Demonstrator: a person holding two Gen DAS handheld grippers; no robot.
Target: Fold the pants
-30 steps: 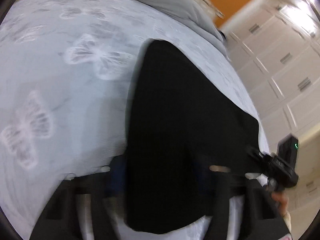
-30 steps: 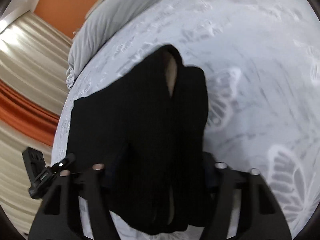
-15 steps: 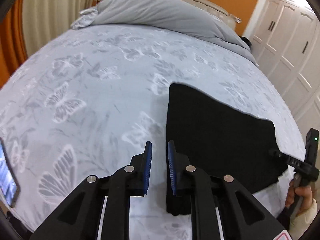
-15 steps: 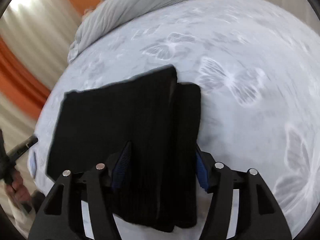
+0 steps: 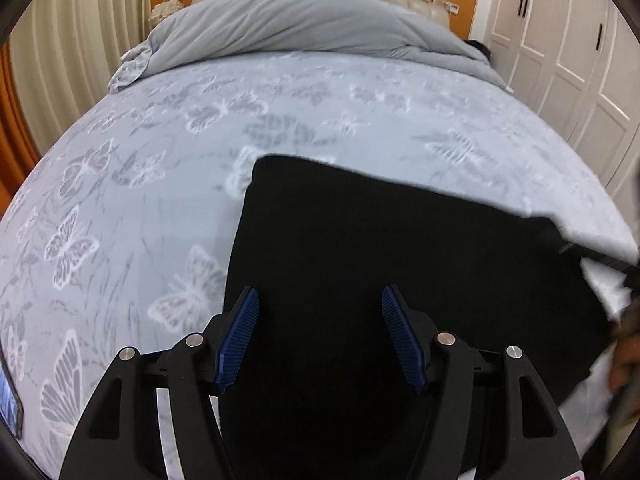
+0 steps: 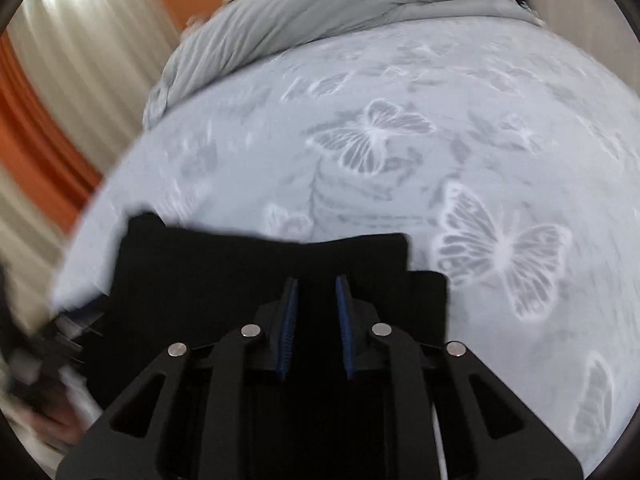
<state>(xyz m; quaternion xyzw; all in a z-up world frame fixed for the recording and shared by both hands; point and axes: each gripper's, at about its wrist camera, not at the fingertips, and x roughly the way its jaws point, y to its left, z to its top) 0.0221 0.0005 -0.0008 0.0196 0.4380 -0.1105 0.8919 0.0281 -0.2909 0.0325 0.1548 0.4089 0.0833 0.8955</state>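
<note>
The black pants (image 5: 400, 256) lie folded in a flat block on the butterfly-print bedspread (image 5: 160, 160), near the bed's front edge. My left gripper (image 5: 320, 300) is open, its blue-padded fingers spread wide above the near left part of the pants, holding nothing. In the right wrist view the pants (image 6: 240, 268) show a folded layer with a narrower strip at the right. My right gripper (image 6: 316, 284) hovers over the pants with its fingers close together, a narrow gap between the pads, nothing seen clamped.
A grey duvet (image 5: 312, 20) is bunched at the head of the bed. White wardrobe doors (image 5: 568, 48) stand at the right, curtains (image 5: 72, 60) at the left. A phone (image 5: 8, 400) lies at the bed's left edge. The other hand (image 5: 624, 352) shows at the right.
My left gripper opened wide and moved over the pants. My right gripper let go of the pants edge, narrowed its fingers and swung upward; the view is blurred by motion.
</note>
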